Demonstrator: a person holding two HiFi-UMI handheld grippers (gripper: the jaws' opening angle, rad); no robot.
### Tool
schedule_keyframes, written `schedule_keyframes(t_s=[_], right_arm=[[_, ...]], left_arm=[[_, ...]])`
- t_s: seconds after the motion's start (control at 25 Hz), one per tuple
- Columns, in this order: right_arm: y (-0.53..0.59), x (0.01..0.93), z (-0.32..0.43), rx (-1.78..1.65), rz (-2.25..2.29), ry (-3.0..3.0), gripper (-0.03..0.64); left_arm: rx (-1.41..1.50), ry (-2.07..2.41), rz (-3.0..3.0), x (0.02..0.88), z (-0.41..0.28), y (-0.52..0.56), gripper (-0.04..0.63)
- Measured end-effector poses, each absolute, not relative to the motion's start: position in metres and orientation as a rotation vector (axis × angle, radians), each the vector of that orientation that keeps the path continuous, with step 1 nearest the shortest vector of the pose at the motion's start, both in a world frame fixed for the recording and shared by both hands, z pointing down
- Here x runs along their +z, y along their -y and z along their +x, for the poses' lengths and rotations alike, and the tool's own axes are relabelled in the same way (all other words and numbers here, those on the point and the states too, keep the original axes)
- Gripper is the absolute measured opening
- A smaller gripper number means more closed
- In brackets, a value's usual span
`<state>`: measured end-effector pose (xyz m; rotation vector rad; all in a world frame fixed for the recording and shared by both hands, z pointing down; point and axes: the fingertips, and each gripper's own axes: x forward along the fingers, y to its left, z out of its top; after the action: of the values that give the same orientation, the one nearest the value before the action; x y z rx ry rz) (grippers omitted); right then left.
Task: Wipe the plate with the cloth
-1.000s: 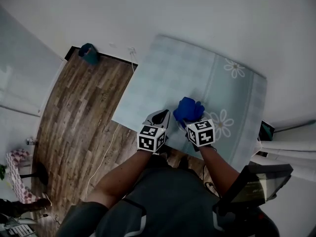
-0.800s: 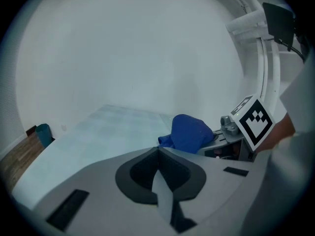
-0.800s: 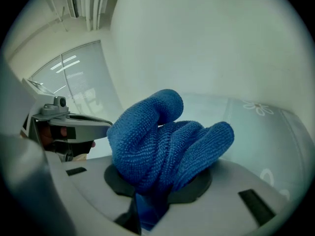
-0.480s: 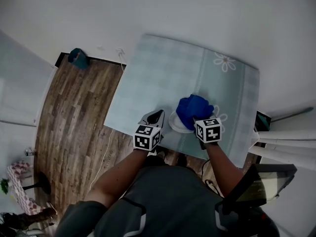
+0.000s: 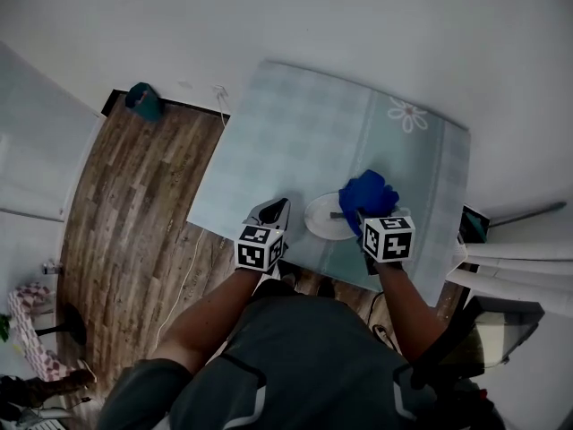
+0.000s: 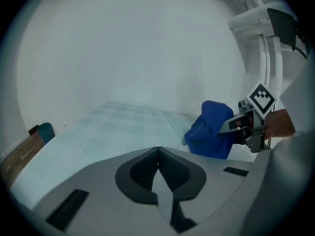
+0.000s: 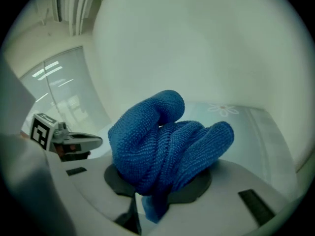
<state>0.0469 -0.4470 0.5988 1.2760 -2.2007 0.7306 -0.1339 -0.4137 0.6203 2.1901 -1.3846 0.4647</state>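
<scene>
Since half a second ago, my right gripper (image 5: 364, 220) has carried the blue cloth (image 5: 368, 194) rightward, so it now sits bunched over the right edge of the white plate (image 5: 322, 219) and more of the plate's face is bare. The plate lies near the front edge of the pale blue table (image 5: 295, 124), between my two grippers. My left gripper (image 5: 272, 212) rests just left of the plate, apart from it.

In the right gripper view, my jaws are clamped on a fold of the cloth (image 7: 165, 141), which billows up in thick rolls over them and hides the plate. The left gripper (image 7: 74, 142) shows off to one side there.

The left gripper view shows my left jaws pressed together with nothing between them, and the cloth (image 6: 211, 131) hanging from the right gripper (image 6: 241, 124).
</scene>
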Motion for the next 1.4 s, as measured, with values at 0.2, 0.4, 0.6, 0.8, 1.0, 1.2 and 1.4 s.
schedule_keyframes(t_s=[0.2,0.4,0.6,0.8,1.0,1.2,1.4], right_arm=[[0.446,0.593,-0.041,0.686,1.022,2.364,0.118],[0.424,0.632,-0.071,0.698,0.857,2.306,0.118],[0.378,0.636,-0.075,0.733,0.760,2.305,0.118],[0.347,0.633,-0.064,0.774,0.748,2.307,0.118],[0.331,0.620,-0.054,0.831,0.745,2.336,0.118],[0.355,0.591,-0.038,0.847,0.846,2.406,0.118],[0.422,0.595,-0.018,0.804,1.045,2.372,0.118]], left_arm=[[0.434,1.402,2.176,0.614,-0.135,0.412,0.009],[0.441,1.429,2.159,0.616,-0.149,0.403,0.009],[0.452,1.442,2.144,0.618,-0.158,0.395,0.009],[0.438,1.439,2.143,0.618,-0.156,0.388,0.009],[0.435,1.424,2.140,0.620,-0.149,0.381,0.009],[0.434,1.382,2.163,0.620,-0.133,0.385,0.009],[0.502,1.293,2.204,0.632,-0.109,0.396,0.009]])
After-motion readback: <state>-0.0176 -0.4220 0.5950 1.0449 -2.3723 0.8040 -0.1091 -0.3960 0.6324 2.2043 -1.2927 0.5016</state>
